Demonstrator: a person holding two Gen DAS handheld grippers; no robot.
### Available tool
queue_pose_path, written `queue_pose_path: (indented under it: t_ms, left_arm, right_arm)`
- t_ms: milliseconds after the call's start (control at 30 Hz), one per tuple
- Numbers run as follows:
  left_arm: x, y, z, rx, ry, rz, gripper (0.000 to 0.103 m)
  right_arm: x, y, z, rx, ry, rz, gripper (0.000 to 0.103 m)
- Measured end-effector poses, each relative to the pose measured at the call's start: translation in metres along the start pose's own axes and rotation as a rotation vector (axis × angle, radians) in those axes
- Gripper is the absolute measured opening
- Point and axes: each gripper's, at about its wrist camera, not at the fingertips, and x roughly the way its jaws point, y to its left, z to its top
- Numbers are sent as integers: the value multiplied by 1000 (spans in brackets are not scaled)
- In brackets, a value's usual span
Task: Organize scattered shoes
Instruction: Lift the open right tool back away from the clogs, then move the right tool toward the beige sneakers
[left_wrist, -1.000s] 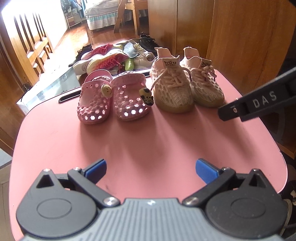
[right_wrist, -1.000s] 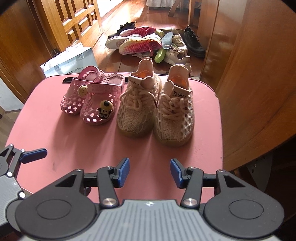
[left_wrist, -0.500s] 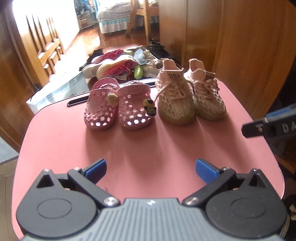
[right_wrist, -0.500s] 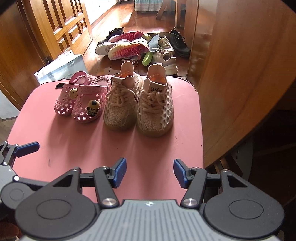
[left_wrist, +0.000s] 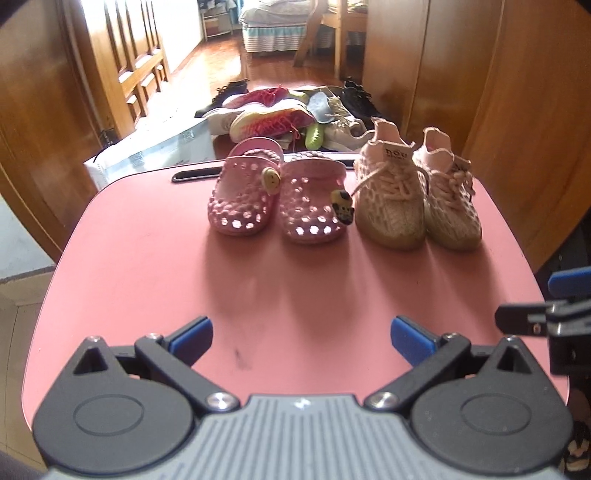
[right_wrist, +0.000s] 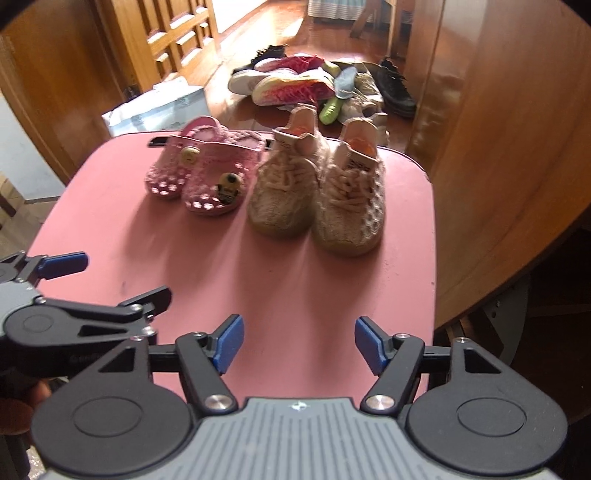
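Two pink clogs (left_wrist: 277, 195) (right_wrist: 199, 173) stand side by side at the far side of the pink table (left_wrist: 184, 277) (right_wrist: 277, 295). Two beige knit sneakers (left_wrist: 417, 195) (right_wrist: 321, 195) stand side by side to their right, toes toward me. My left gripper (left_wrist: 301, 338) is open and empty over the near table edge. My right gripper (right_wrist: 299, 343) is open and empty, also well short of the shoes. The left gripper also shows at the left of the right wrist view (right_wrist: 74, 291).
A pile of several shoes (left_wrist: 288, 118) (right_wrist: 317, 85) lies on the wooden floor beyond the table. A white box (left_wrist: 147, 155) stands at the far left. Wooden cabinet panels (right_wrist: 498, 129) rise close on the right. A dark slot (left_wrist: 195, 173) is in the table's far edge.
Both grippers have drawn back from the shoes toward the near table edge. The right gripper's jaws have opened wider. The shoes have not moved.
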Motion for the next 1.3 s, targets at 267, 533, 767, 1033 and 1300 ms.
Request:
queue_pose_path:
  t_ms: [267, 533, 767, 1033, 1300]
  left_arm:
    - [1, 7, 0, -18, 16, 10, 103]
    - [6, 12, -4, 22, 11, 57, 103]
    - [14, 2, -10, 41, 43, 20, 103]
    - [18, -20, -17, 105, 52, -6, 103]
    - [24, -28, -25, 189, 66, -28, 103]
  right_arm:
    - [8, 9, 1, -49, -15, 32, 70]
    - [13, 7, 4, -93, -10, 23, 70]
    - [24, -6, 2, -57, 51, 8, 70]
    - [26, -18, -10, 9, 86, -24, 70]
    - [34, -19, -28, 200, 99, -95, 70]
